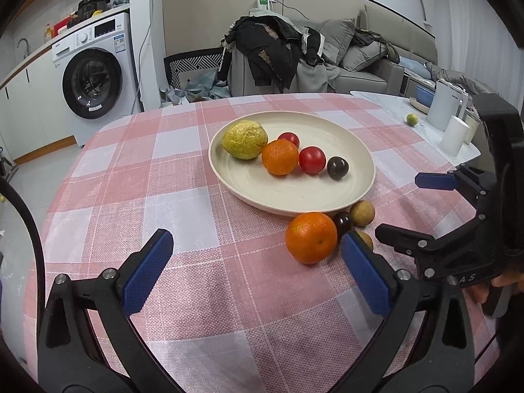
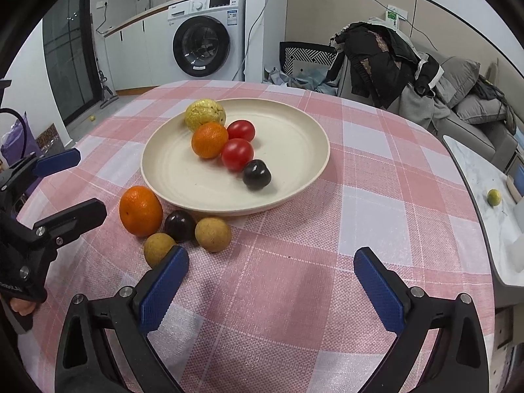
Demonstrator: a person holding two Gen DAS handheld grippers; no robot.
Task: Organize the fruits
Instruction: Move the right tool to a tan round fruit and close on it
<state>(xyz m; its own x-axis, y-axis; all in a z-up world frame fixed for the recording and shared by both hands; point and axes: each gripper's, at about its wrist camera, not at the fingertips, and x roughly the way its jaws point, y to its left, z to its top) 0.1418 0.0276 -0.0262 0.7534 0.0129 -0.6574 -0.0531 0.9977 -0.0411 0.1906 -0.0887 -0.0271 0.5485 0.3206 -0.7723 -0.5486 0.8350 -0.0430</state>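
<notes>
A cream plate (image 1: 294, 203) (image 2: 229, 209) on the pink checked cloth holds a bumpy yellow fruit (image 1: 245, 139), an orange (image 1: 280, 157), two tomatoes (image 1: 312, 159) and a dark plum (image 1: 337, 167). In front of the plate, on the cloth, lie a loose orange (image 1: 310, 237) (image 2: 140, 211), a second dark plum (image 2: 179, 225) and two tan longans (image 2: 213, 234) (image 2: 159, 249). My left gripper (image 1: 255, 239) (image 2: 88, 185) is open just left of the loose orange. My right gripper (image 2: 271, 255) (image 1: 406, 208) is open, its left finger beside the nearer longan. Neither holds anything.
A white marble side table (image 2: 475, 177) stands to the right with a small lime (image 2: 494, 197) (image 1: 411, 119) and white containers (image 1: 445, 108). Beyond the round table are a washing machine (image 1: 95, 75) and a sofa piled with clothes (image 1: 278, 49).
</notes>
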